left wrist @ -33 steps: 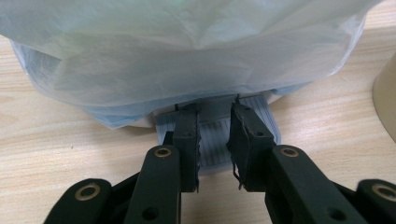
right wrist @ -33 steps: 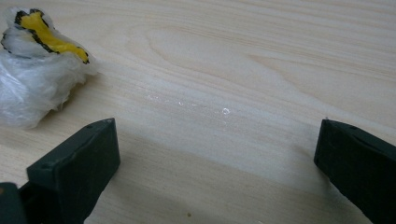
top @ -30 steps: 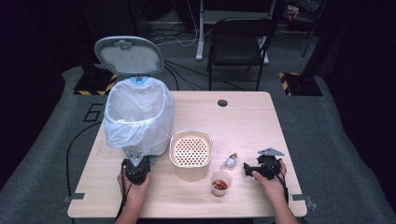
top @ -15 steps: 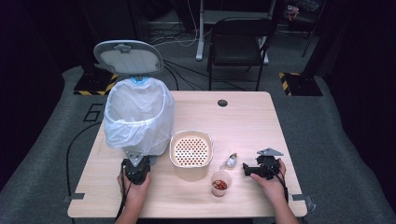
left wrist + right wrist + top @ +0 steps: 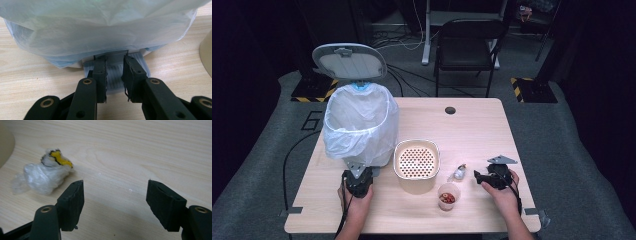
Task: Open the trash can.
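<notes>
A pedal bin lined with a white bag (image 5: 359,125) stands at the table's left, its lid (image 5: 349,61) raised. My left gripper (image 5: 358,172) points at the bin's foot. In the left gripper view its nearly shut jaws (image 5: 113,58) rest over the blue ribbed pedal (image 5: 115,77) and grip nothing. A crumpled clear wrapper with a yellow scrap (image 5: 458,172) (image 5: 45,176) lies right of the cream strainer bowl (image 5: 416,160). My right gripper (image 5: 477,176) (image 5: 115,182) sits low on the table right of the wrapper. It is open; its jaws have just been closing with nothing between them.
A small clear cup with red bits (image 5: 448,196) stands in front of the strainer bowl. The bowl's cream wall edges the left gripper view (image 5: 206,57) and the right gripper view (image 5: 5,145). A cable hole (image 5: 450,110) marks the far side of the wooden table (image 5: 482,130).
</notes>
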Available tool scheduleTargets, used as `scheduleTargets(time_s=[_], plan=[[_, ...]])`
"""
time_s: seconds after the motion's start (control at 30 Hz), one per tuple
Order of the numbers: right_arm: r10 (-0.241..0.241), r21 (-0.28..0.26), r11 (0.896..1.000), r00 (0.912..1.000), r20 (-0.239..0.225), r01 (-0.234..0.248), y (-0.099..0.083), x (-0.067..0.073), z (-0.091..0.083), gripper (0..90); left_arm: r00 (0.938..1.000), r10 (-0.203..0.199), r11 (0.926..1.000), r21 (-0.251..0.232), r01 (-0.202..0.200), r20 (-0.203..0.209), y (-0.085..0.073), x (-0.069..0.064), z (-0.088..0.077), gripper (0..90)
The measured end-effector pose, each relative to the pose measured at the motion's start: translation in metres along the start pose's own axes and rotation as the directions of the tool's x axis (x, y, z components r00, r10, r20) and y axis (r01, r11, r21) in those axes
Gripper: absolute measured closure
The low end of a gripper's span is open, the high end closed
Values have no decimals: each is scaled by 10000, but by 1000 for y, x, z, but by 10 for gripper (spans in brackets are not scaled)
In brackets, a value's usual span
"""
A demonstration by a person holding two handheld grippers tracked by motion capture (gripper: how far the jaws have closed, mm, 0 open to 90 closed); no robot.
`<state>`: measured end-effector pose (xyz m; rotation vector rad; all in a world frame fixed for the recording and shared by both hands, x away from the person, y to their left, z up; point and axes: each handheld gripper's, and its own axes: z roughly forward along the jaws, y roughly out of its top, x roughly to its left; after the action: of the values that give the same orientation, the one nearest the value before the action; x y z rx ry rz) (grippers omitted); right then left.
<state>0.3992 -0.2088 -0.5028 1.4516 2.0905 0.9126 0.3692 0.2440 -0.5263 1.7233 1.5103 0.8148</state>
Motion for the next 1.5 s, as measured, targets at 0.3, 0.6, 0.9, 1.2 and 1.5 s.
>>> scheduleTargets(time_s=[0.3,0.6,0.9,1.2,1.5], plan=[[-371,-293,9989,9979,-532,356,22,7,-10,387,10000,-17,10000,22,17,25,0,1,0,728],[-380,-700,9971,9918,-1224,296,34,21,-10,409,10000,-6,10000,17,6,15,0,0,0,728],[-737,-506,9965,9851,-1552,665,35,37,2,392,10000,9,10000,13,-9,10,0,0,0,728],[-839,215,9958,9798,-1814,893,24,45,24,389,10000,0,10000,14,0,8,0,0,0,728],[-753,531,9948,9796,-1865,866,21,45,30,459,10000,-5,10000,14,5,6,0,0,0,728]])
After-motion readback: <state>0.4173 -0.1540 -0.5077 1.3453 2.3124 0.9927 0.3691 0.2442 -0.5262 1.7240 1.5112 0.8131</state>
